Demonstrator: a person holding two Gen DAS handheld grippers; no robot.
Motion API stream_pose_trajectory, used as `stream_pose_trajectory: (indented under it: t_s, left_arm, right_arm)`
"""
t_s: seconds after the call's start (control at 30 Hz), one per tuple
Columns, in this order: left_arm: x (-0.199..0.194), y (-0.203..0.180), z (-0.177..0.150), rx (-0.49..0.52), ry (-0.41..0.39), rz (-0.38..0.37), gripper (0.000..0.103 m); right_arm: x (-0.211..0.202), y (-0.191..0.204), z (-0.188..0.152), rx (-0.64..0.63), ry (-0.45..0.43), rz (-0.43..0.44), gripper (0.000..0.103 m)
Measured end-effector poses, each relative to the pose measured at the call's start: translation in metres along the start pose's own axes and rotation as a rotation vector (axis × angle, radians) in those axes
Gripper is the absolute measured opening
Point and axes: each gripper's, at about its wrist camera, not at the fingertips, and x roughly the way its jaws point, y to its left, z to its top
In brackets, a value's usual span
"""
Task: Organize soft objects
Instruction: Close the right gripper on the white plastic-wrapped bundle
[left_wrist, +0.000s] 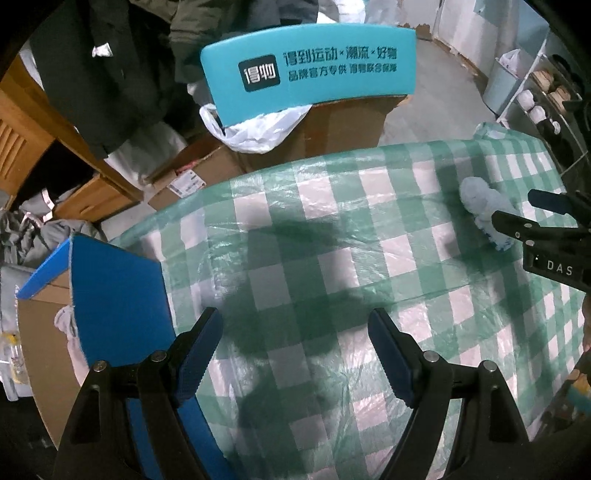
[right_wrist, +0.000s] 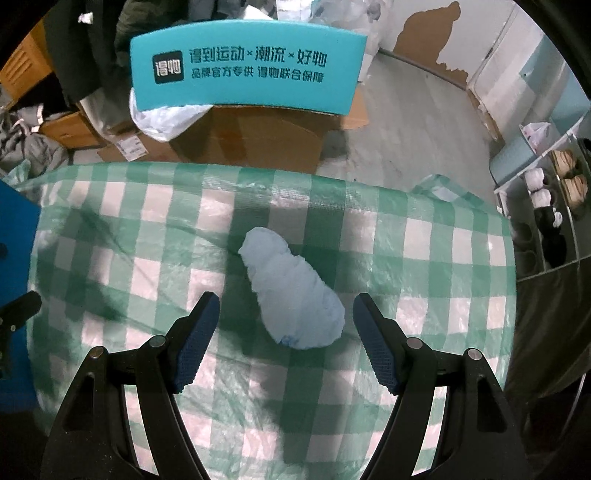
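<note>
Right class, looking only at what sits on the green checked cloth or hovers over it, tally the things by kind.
Pale blue soft bundle: 1
Tongs, both open and empty: 2 (left tongs, right tongs)
Total: 3

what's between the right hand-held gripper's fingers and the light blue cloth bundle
Nothing but bare checked tablecloth. In the right wrist view the cloth bundle lies between the open right hand-held gripper fingers, untouched.
</note>
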Motion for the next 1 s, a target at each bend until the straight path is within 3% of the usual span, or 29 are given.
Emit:
stream_pose_trajectory:
  t_s: [0.4, 0.7, 0.8, 1.0]
  left_arm:
    - [0.021, 0.007, 0.011, -0.04, 0.031, -0.02, 0.082]
    - [0.022, 0.005, 0.013, -0.04, 0.024, -0.035, 0.082]
    - [0.02, 0.003, 0.012, -0.032, 0.021, -0.038, 0.082]
    - [0.01, 0.003, 0.01, -0.036, -0.007, -0.052, 0.082]
  right_arm:
    - [0.025, -0.002, 0.009, -0.005, 0.029, -0.043, 0.075]
    - [0.047, -0.008, 0.002, 0.005, 0.112, -0.055, 0.075]
    - [0.052, -0.009, -0.002, 0.017, 0.132, -0.03, 0.063]
    - [0.05, -0.009, -0.002, 0.027, 0.126, -0.026, 0.053]
